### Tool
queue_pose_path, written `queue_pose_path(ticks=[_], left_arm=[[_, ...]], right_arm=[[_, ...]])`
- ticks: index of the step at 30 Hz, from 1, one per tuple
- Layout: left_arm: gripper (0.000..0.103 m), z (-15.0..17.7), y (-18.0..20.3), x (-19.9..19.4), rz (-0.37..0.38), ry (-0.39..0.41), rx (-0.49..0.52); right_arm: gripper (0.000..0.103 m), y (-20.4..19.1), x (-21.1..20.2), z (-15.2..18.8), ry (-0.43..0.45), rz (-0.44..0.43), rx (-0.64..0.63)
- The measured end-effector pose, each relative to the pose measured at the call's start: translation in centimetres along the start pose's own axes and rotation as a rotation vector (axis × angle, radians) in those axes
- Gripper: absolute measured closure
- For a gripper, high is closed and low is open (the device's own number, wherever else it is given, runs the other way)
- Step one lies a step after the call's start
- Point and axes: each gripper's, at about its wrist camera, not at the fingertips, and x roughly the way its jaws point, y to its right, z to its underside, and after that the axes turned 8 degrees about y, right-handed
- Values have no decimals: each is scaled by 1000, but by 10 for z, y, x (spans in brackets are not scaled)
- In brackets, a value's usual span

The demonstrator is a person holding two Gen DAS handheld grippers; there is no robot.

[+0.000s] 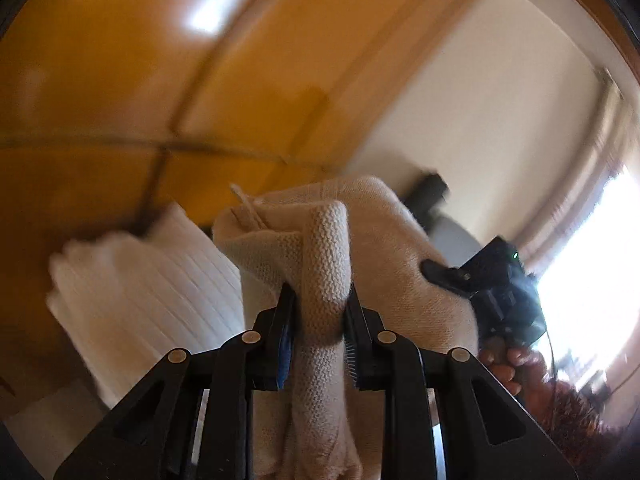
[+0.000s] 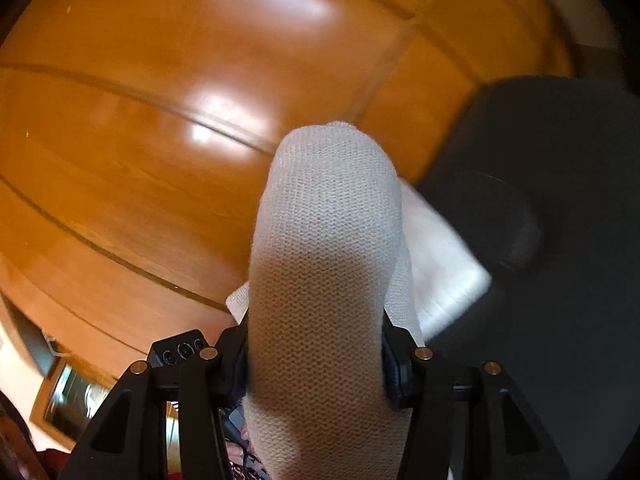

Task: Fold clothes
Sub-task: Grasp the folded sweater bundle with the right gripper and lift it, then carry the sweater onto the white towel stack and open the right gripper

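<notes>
My left gripper (image 1: 320, 312) and right gripper (image 2: 316, 360) each clamp a bunch of the cream knit sweater (image 1: 372, 240), its span running sideways between my jaws.

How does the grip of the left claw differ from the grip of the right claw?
The left claw pinches a narrow fold of the beige knit garment; the right claw clamps a much thicker roll of it. So the left jaws stand close together and the right jaws wide apart. Both are shut on the same knit.
</notes>
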Motion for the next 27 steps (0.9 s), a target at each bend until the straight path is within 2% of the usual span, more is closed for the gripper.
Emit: queue_pose_path(ticks=[3,4,7,8,10,13,15,17,20,23,25,27], left_arm=[[79,-25,-33,4,-81,66,-7],[79,-29,-48,9,-135,71,-3],[79,-29,-100,22,-273,33,-41],[79,-24,-119,26,-324,14,-69],[79,-12,-148,26,-399,-5,-98],[78,2,-172,20,-413,0,-108],[78,7,-176,17,-404,8,-110],[78,10,-175,12,-405,20,-111],[78,11,-159,7,-431,60,-88],[78,9,-124,-12,-460,149,7],[78,9,-97,-20,-459,191,76],[78,10,-75,-9,-438,172,167]], right_arm=[[51,-4,62,-32,-48,-46,-17],[51,-1,80,-39,-64,-55,-16],[50,18,134,-55,-113,-59,-4],[49,29,149,-59,-128,-37,3],[47,58,170,-61,-136,68,15],[42,102,173,-64,-84,164,62],[36,120,168,-64,-57,116,116],[34,121,165,-64,-61,113,90],[31,107,159,-71,-51,187,14],[31,78,124,-69,66,294,-110],[31,60,98,-52,101,278,-166],[31,51,81,-35,113,243,-201]])
